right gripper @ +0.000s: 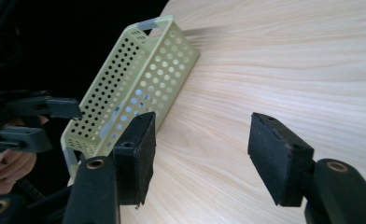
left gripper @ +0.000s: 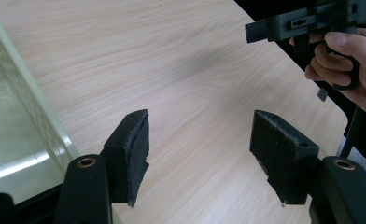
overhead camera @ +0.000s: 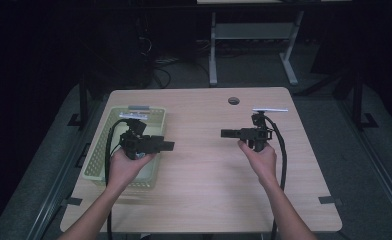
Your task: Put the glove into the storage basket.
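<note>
Pale green perforated basket (overhead camera: 115,116) at left of high view, on wooden table (overhead camera: 204,195); left gripper (overhead camera: 168,146) at its right edge, jaws apart, nothing between; bare tabletop centre frame; right gripper (overhead camera: 227,133) right of centre, jaws apart, empty, tips facing left gripper

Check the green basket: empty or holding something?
Cannot tell fully. The basket floor that shows in the left gripper view is bare, but the left gripper and hand cover part of it in the high view.
</note>
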`<state>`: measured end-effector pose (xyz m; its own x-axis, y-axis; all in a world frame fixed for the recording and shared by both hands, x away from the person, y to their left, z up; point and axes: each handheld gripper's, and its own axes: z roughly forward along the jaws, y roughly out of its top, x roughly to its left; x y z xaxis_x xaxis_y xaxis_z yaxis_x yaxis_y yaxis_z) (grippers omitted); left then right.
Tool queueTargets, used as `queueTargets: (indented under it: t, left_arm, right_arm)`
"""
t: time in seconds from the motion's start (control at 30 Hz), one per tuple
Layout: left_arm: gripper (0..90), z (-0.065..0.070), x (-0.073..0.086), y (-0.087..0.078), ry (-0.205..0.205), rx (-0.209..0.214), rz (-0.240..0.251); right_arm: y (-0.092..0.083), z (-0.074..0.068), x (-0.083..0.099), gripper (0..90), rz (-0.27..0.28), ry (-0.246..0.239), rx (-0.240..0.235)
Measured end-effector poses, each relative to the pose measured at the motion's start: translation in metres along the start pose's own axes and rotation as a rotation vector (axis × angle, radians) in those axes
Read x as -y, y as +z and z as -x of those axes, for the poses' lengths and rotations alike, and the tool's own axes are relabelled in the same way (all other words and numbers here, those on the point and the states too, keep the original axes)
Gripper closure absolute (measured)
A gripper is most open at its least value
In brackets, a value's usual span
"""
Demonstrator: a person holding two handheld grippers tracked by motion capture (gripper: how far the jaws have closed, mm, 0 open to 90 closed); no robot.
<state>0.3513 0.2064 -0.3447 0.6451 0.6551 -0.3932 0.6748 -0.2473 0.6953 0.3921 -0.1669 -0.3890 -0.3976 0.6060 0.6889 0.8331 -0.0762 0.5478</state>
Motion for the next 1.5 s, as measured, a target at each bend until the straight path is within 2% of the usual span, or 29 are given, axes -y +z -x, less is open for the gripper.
queueTargets:
  t: [0.33,0.47,0.77,1.2,1.5]
  left_arm:
    - [32.4,0.011,0.002,0.008,0.023,0.028,0.001]
    - [31.7,0.017,0.003,0.013,0.040,0.053,-0.002]
    - [27.3,0.030,0.004,0.023,0.067,0.067,-0.005]
    - [25.2,0.044,0.009,0.038,0.088,0.101,-0.013]
    - [24.1,0.052,0.017,0.050,0.089,0.122,-0.032]
  right_arm:
    - [-0.010,0.009,0.009,37.1,0.022,0.019,0.020]
    - [-0.017,0.012,0.013,36.4,0.022,0.023,0.033]
    - [-0.030,0.019,0.020,34.9,0.035,0.036,0.043]
    - [-0.042,0.030,0.025,32.6,0.042,0.047,0.064]
    - [-0.049,0.041,0.036,31.4,0.041,0.079,0.075]
